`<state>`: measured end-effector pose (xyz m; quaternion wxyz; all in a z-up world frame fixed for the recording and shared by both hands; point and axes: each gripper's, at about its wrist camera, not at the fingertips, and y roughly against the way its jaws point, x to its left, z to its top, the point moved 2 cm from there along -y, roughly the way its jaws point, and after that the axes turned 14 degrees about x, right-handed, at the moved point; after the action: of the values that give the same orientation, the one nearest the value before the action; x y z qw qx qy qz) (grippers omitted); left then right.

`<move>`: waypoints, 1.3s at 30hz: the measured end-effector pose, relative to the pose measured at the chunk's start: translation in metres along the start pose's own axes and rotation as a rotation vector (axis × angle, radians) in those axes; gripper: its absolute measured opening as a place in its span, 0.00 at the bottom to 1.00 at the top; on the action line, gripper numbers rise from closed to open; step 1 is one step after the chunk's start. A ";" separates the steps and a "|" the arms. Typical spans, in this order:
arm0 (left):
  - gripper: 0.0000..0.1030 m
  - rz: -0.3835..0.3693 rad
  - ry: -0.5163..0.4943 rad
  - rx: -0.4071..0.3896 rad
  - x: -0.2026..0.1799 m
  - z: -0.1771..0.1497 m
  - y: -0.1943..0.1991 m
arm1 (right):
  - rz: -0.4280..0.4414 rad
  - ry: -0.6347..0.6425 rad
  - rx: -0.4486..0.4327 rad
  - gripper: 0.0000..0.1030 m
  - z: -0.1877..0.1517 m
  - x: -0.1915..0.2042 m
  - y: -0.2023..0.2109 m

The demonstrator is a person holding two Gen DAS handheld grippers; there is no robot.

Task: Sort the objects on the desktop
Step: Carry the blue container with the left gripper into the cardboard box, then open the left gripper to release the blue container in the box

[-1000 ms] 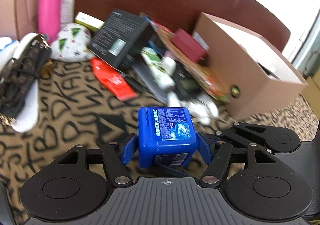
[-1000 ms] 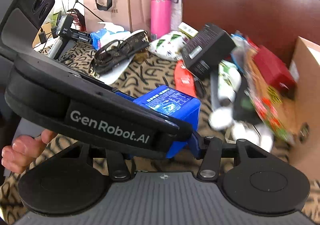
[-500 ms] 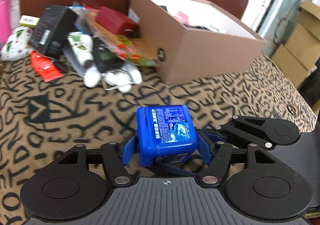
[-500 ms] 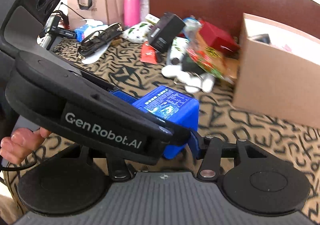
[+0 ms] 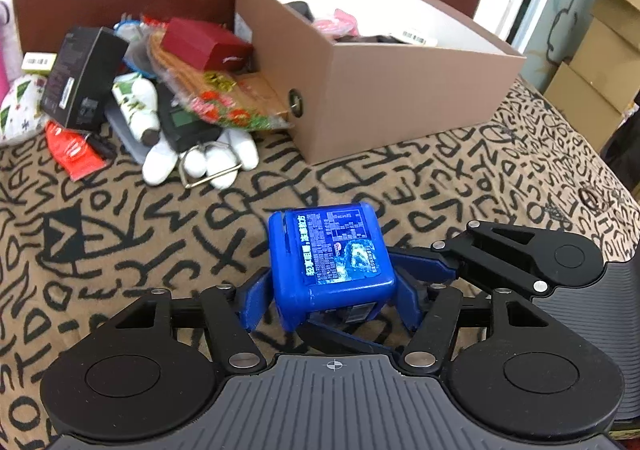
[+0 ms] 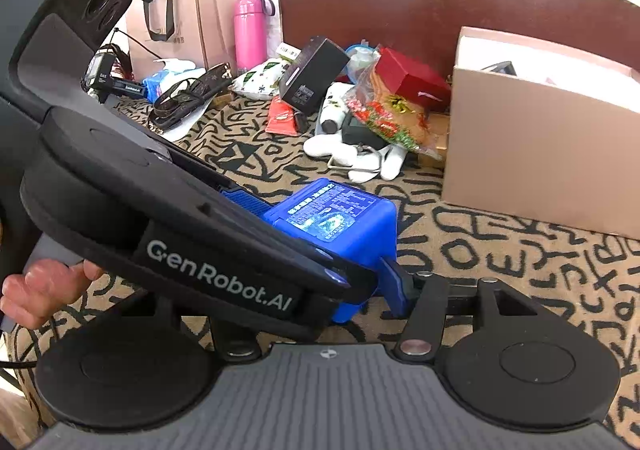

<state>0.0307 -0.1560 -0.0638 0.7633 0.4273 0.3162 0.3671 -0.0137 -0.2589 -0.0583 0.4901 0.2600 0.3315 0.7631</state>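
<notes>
Left wrist view: your left gripper (image 5: 332,300) has the blue container (image 5: 329,262) between its blue pads, printed label facing up, above the patterned desk cloth (image 5: 120,217). The jaws are closing, and both pads appear to touch its sides. Your right gripper (image 5: 424,270) reaches in from the right edge; one blue finger (image 5: 420,265) meets the container's right side.

Toward the desk's far edge stands an open brown cardboard box (image 5: 392,89) with items inside. Left of it lies a pile: a black box (image 5: 82,77), a red box (image 5: 204,45), a red packet (image 5: 74,153), a white plush toy (image 5: 200,157) and a floral wrapper (image 5: 224,105).

Right wrist view: the left gripper's black body (image 6: 192,242) crosses the frame and hides your right gripper's left finger. The right finger (image 6: 394,286) sits against the blue container (image 6: 340,226); the jaws are opening, and you cannot tell whether they grip. A hand (image 6: 44,290) shows at the left edge. The cardboard box (image 6: 536,137) sits at the far right; a pink bottle (image 6: 248,33) and a paper bag (image 6: 188,17) stand at the far left corner.
</notes>
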 end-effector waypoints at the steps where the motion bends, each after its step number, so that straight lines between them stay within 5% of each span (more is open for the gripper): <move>1: 0.70 0.001 -0.007 -0.006 -0.004 0.002 0.002 | -0.004 -0.006 -0.006 0.60 0.000 -0.002 0.003; 10: 0.70 0.028 -0.120 -0.129 -0.045 0.037 0.032 | -0.110 -0.013 -0.131 0.60 0.018 -0.022 0.045; 20: 0.71 -0.005 -0.245 -0.277 -0.088 0.123 0.046 | -0.314 0.002 -0.263 0.60 0.059 -0.078 0.087; 29: 0.71 -0.127 -0.287 -0.250 -0.124 0.204 -0.002 | -0.436 -0.091 -0.258 0.60 0.070 -0.153 0.086; 39: 0.71 -0.205 -0.332 -0.200 -0.149 0.256 -0.068 | -0.485 -0.174 -0.209 0.60 0.069 -0.217 0.065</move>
<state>0.1756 -0.4123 0.0122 0.8768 0.3698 0.1901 0.2416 0.0823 -0.4606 0.0201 0.7092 0.1856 0.2602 0.6284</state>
